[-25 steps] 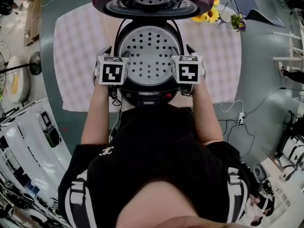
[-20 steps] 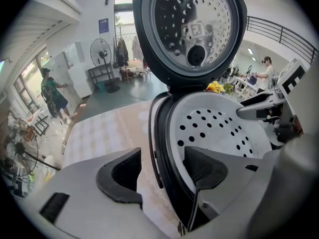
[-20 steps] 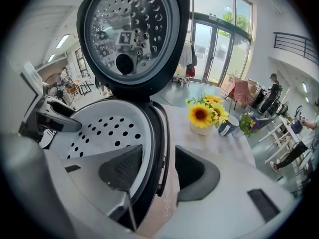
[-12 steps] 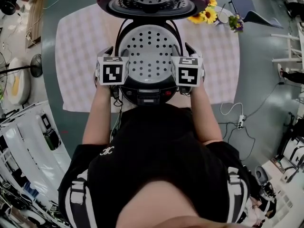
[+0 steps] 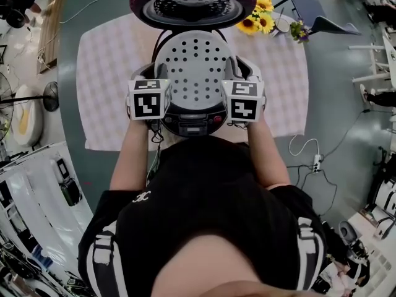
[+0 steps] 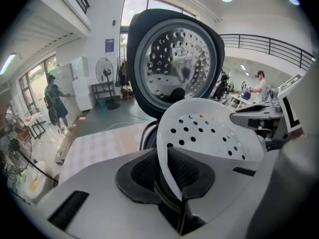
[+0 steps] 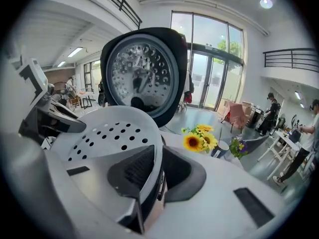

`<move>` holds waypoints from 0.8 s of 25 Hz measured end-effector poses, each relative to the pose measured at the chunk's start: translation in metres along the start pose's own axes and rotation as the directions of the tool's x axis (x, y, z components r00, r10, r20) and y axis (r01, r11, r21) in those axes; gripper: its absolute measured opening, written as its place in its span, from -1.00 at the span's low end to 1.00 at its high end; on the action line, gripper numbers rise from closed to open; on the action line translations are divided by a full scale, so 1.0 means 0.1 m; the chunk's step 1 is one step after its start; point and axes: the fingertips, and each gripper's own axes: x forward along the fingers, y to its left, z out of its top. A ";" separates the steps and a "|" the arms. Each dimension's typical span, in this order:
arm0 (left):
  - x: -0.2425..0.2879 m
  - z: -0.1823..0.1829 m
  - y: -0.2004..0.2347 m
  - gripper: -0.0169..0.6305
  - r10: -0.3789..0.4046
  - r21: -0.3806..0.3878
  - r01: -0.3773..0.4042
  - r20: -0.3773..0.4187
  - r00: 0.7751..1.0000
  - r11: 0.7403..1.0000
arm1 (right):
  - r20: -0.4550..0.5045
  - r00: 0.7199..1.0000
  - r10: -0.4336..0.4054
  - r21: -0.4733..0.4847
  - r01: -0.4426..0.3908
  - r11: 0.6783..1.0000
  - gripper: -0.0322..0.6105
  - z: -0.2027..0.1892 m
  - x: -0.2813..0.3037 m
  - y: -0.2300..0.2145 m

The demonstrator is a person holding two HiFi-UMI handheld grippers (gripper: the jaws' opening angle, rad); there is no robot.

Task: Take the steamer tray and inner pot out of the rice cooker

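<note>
Left gripper [image 6: 169, 177]: jaws have just been closing and now clench the left rim of the tray [image 6: 214, 133], with the thin white edge pinched edge-on between the dark pads. Right gripper [image 7: 152, 176]: likewise just closed, grasping the opposite, right rim. The tray therefore spans straight across from one pair of jaws to the other, perforated floor roughly level, and neither hand is nearer than the other. Head view puts it directly over the mouth of the cooker [image 5: 193, 121]; it looks to sit a little above the mouth rather than seated in it, but I cannot confirm the gap. Pot not visible, presumably under the tray. The lid [image 5: 193, 5] stands open just behind the tray's far edge, so I judge the way out is up and then toward the person or sideways, not back. Both grips must rise together or the tray will tip. The cooker stands on the checked cloth of the desk [image 5: 105, 73], with sunflowers [image 5: 257, 18] at the far right.
</note>
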 end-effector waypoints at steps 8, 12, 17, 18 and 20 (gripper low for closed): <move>-0.30 0.26 -0.28 -0.81 -0.044 0.035 0.040 0.104 0.994 0.999 | 0.097 0.994 -0.042 0.051 0.037 0.998 -0.76 0.12 -0.40 -0.21; -0.45 0.33 -0.53 -0.81 -0.081 0.044 0.075 0.147 0.986 0.996 | 0.131 0.989 -0.070 0.078 0.060 0.995 -0.77 0.11 -0.67 -0.38; -0.49 0.45 -0.88 -0.81 -0.131 0.077 0.118 0.193 0.972 0.990 | 0.173 0.978 -0.118 0.115 0.099 0.988 -0.78 0.10 -0.91 -0.68; -0.51 0.46 -0.96 -0.81 -0.143 0.087 0.128 0.198 0.970 0.988 | 0.178 0.975 -0.132 0.113 0.113 0.987 -0.78 0.09 -0.97 -0.74; -0.54 0.49 -1.11 -0.81 -0.167 0.100 0.149 0.210 0.963 0.984 | 0.184 0.971 -0.155 0.121 0.134 0.984 -0.78 0.06 -1.09 -0.85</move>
